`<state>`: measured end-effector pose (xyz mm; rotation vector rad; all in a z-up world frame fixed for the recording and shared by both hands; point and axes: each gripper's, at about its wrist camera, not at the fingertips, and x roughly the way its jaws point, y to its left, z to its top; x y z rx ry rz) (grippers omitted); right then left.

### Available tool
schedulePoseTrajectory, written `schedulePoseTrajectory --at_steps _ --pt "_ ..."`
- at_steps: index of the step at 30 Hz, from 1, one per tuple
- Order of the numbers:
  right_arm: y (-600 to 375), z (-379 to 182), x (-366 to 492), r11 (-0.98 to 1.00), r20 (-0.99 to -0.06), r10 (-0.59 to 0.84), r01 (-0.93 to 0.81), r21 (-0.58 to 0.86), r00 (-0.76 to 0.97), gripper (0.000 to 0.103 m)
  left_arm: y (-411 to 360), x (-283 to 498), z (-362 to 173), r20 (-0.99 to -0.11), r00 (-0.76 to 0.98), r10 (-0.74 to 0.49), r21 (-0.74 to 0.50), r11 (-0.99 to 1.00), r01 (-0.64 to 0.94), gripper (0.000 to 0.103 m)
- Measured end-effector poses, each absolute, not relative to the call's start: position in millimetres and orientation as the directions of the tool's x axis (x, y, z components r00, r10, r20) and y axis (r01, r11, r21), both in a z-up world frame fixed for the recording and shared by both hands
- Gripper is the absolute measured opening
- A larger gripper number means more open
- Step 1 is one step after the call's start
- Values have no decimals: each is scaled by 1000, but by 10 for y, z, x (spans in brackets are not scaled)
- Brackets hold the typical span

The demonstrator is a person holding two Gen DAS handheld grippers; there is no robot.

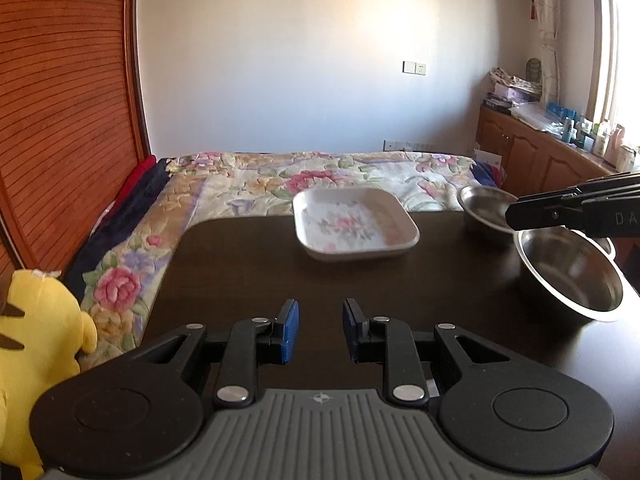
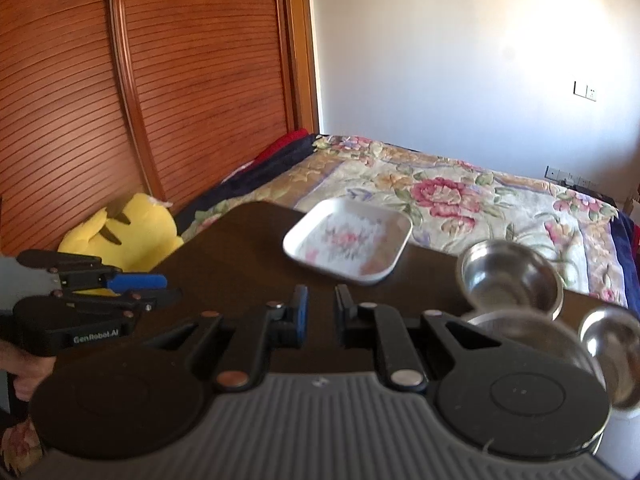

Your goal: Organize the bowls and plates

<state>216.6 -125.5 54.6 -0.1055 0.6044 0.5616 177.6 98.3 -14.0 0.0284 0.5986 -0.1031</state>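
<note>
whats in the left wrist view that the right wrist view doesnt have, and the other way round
Only the left wrist view shows the wooden cabinet with clutter by the window. Only the right wrist view shows a third steel bowl at the near right and a person's hand holding the left gripper. Both show the dark table, the white floral plate, two steel bowls, the yellow plush and the floral bedspread.

- Dark brown wooden table (image 1: 248,264): smooth, faintly glossy.
- Square white plate with floral print (image 1: 354,224): glazed, shiny.
- Round steel bowls (image 1: 570,276) (image 2: 512,276): polished, reflective metal.
- Flowered quilt (image 2: 460,196): soft cloth.
- Yellow plush toy (image 2: 128,236): fuzzy fabric.
- Reddish slatted wardrobe door (image 2: 192,80): ribbed, varnished wood.
</note>
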Motion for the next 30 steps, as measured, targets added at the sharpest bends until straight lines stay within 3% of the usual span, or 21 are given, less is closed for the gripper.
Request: schedulePoseTrajectory --at_steps 22,26,30 --pt "-1044 408 3219 880 -645 403 -469 79 649 16 1174 2906 -154 -594 796 -117 -7 990 141 27" --pt "-1000 316 3369 886 -673 384 -456 77 632 17 1202 3101 -214 -607 785 -125 -13 989 147 33" --pt "-973 257 3495 893 -689 365 -445 68 626 35 1223 3240 -264 -615 778 -130 -16 988 153 40"
